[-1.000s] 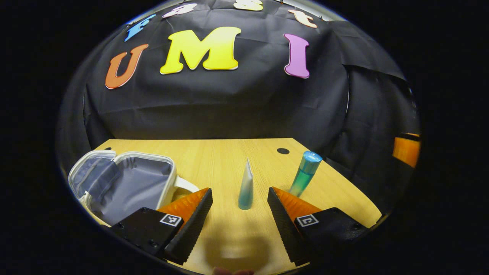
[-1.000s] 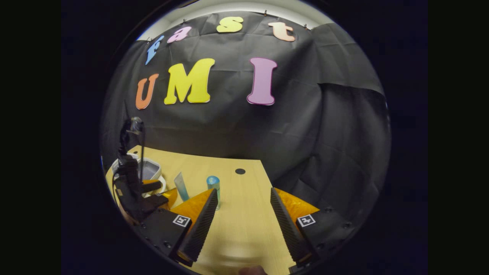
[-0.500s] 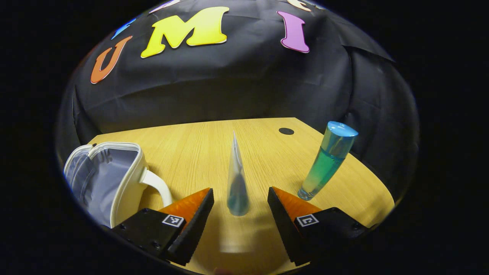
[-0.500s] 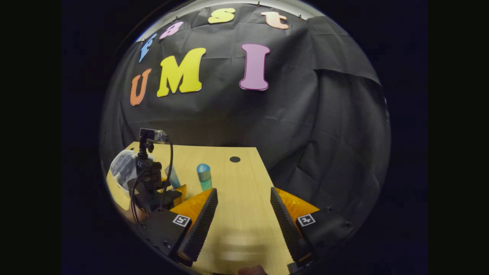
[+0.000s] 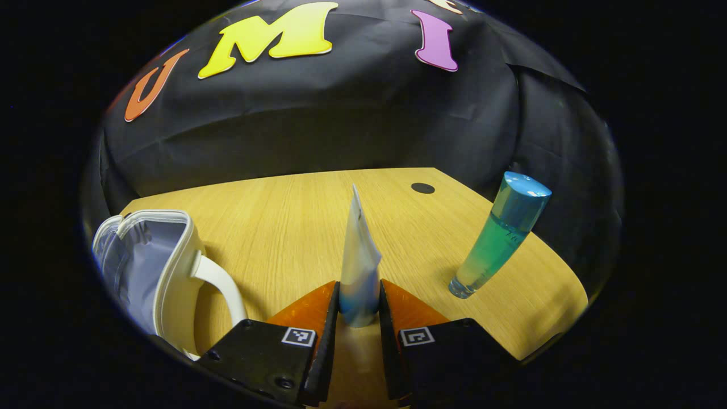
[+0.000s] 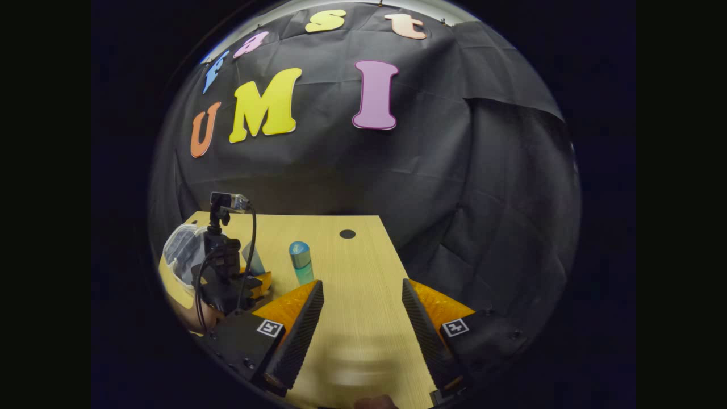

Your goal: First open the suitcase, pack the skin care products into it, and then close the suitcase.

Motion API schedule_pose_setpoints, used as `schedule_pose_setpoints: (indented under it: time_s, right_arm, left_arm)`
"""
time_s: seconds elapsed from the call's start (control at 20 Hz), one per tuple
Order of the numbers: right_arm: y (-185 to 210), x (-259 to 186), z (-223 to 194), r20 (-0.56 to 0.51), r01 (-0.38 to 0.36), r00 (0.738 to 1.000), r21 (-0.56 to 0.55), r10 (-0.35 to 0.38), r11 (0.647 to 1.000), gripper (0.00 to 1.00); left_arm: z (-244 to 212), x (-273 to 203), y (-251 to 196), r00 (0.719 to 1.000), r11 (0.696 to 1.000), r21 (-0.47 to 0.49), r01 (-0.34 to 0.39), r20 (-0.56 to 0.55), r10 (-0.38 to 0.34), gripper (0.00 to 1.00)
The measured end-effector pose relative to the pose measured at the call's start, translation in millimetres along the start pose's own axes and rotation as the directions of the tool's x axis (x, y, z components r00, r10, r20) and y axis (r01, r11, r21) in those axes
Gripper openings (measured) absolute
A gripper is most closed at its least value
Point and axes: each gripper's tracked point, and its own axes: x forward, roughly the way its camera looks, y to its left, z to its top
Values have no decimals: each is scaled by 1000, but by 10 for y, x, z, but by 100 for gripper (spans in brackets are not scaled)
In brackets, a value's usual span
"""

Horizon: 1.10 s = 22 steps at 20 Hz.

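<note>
In the left gripper view a pale blue-white squeeze tube (image 5: 358, 267) stands cap down on the wooden table (image 5: 284, 221), and my left gripper (image 5: 359, 309) is shut on its lower end. A tall teal bottle (image 5: 497, 236) with a blue cap stands to the right of it. The small white suitcase (image 5: 164, 267) lies open at the left, grey lining showing, its handle toward the tube. In the right gripper view my right gripper (image 6: 362, 315) hangs open over bare table, with the left gripper (image 6: 227, 278), the tube (image 6: 253, 258), the bottle (image 6: 301, 262) and the suitcase (image 6: 182, 250) off to its left.
A round black hole (image 5: 422, 188) sits in the table near the far edge. The table's right edge (image 6: 397, 267) runs close to my right gripper. Black cloth walls the booth behind. A hand (image 6: 196, 318) holds the left gripper.
My left gripper moved forward to the tube and shut on its lower end. The right gripper stayed open, almost still.
</note>
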Motion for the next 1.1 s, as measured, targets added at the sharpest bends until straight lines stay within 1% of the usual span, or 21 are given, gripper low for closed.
schedule_pose_setpoints:
  time_s: [0.15, 0.25, 0.45, 0.6, 0.75, 1.05, 1.1]
  right_arm:
    - [6, -13, 28, 13, -5, 1000, -20, 5, 1000, 82]
    - [47, -22, 59, 26, -12, 1000, -30, 13, 999, 82]
    - [215, 35, 32, 34, -48, 998, -39, 49, 998, 82]
    - [368, 100, -44, 31, -80, 996, -48, 82, 996, 82]
    - [553, 131, -97, 20, -115, 993, -55, 116, 992, 83]
    - [999, 112, -60, 27, -175, 984, -65, 177, 982, 83]
    - [1065, 99, -40, 30, -181, 983, -66, 183, 981, 84]
  left_arm:
    - [38, -70, 21, 1000, 1000, 8, 13, -2, -13, 36]
    - [145, -222, 27, 1000, 1000, 6, 25, 7, -25, 36]
    - [399, -634, 46, 998, 999, -21, 44, 39, -43, 36]
    - [534, -987, 185, 998, 999, -37, 33, 54, -31, 36]
    - [627, -1330, 442, 997, 999, -42, -2, 74, 5, 36]
    - [589, -1894, 1248, 987, 987, -74, -140, 72, 146, 35]
    - [559, -1959, 1379, 984, 984, -83, -161, 67, 166, 35]
